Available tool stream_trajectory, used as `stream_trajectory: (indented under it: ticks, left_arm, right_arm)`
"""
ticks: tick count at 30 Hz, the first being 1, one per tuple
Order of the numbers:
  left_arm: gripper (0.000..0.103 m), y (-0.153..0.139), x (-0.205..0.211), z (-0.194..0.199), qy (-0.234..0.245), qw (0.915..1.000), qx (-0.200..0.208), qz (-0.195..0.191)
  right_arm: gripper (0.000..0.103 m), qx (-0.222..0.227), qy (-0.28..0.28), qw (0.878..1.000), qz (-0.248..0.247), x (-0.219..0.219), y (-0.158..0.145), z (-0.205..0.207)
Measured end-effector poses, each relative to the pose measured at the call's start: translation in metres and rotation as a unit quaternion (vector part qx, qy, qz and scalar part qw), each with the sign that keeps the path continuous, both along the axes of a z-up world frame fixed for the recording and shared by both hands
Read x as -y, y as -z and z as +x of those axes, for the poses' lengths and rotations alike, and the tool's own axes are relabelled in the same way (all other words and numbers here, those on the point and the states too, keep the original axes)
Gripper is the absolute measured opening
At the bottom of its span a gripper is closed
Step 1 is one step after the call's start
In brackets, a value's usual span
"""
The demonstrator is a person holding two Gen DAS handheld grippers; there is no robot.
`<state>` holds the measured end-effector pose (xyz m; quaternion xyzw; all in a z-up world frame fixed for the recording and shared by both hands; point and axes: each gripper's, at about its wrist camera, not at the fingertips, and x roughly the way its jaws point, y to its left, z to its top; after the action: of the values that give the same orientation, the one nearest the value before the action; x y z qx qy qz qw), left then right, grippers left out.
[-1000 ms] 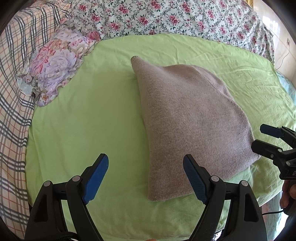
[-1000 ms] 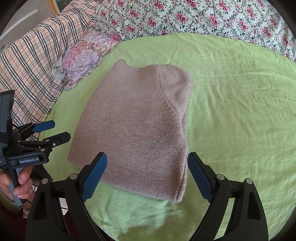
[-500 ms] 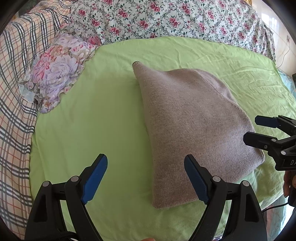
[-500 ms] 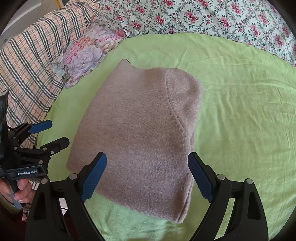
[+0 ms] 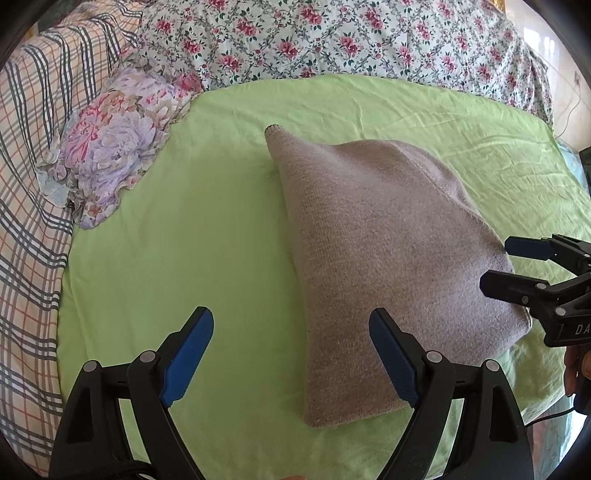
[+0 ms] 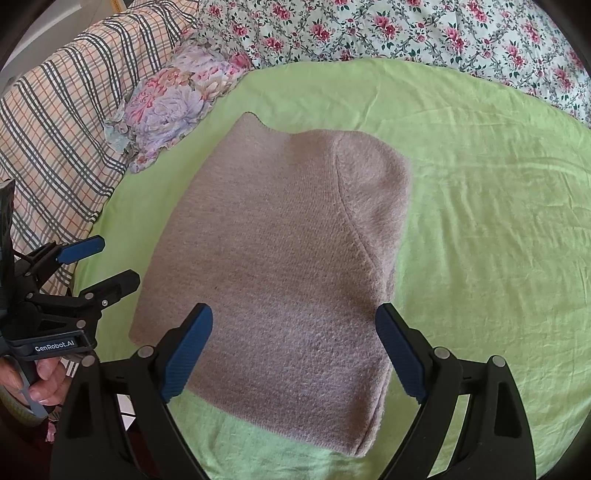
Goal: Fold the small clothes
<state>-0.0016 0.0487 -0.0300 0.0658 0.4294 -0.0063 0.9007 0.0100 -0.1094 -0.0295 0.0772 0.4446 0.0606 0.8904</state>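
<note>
A folded taupe knit garment (image 5: 388,258) (image 6: 288,266) lies flat on a light green sheet (image 5: 203,221) (image 6: 480,221). My left gripper (image 5: 291,328) hangs open above the sheet beside the garment's left edge, its right finger over that edge, nothing between its blue pads. It also shows at the left of the right wrist view, the left gripper (image 6: 101,258) off the garment's side. My right gripper (image 6: 293,328) is open above the garment's near part, not touching it. At the right edge of the left wrist view the right gripper (image 5: 495,266) hovers by the garment's corner.
A flowered pillow (image 5: 110,147) (image 6: 173,103) lies at the sheet's far left. A plaid blanket (image 5: 29,184) (image 6: 62,118) runs along the left. A rose-print quilt (image 5: 351,37) (image 6: 406,33) borders the far side. A person's hand (image 6: 40,376) holds the left gripper's handle.
Both views have crept a little closer over the garment. The right gripper has slid slightly inward toward the garment's corner. The garment lies unchanged.
</note>
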Motion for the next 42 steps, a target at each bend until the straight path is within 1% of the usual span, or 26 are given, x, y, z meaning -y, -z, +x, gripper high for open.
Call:
stream_trajectory:
  ticks: [17, 42]
  left_arm:
    - [0.087, -0.006, 0.005, -0.001, 0.004, 0.9999, 0.014, -0.005]
    - [0.087, -0.012, 0.01, -0.004, 0.013, 0.9997, 0.022, -0.005]
  right_arm:
    - [0.091, 0.002, -0.007, 1.0, -0.004, -0.007, -0.002, 0.001]
    - [0.091, 0.009, -0.007, 1.0, -0.004, -0.001, -0.009, 0.0]
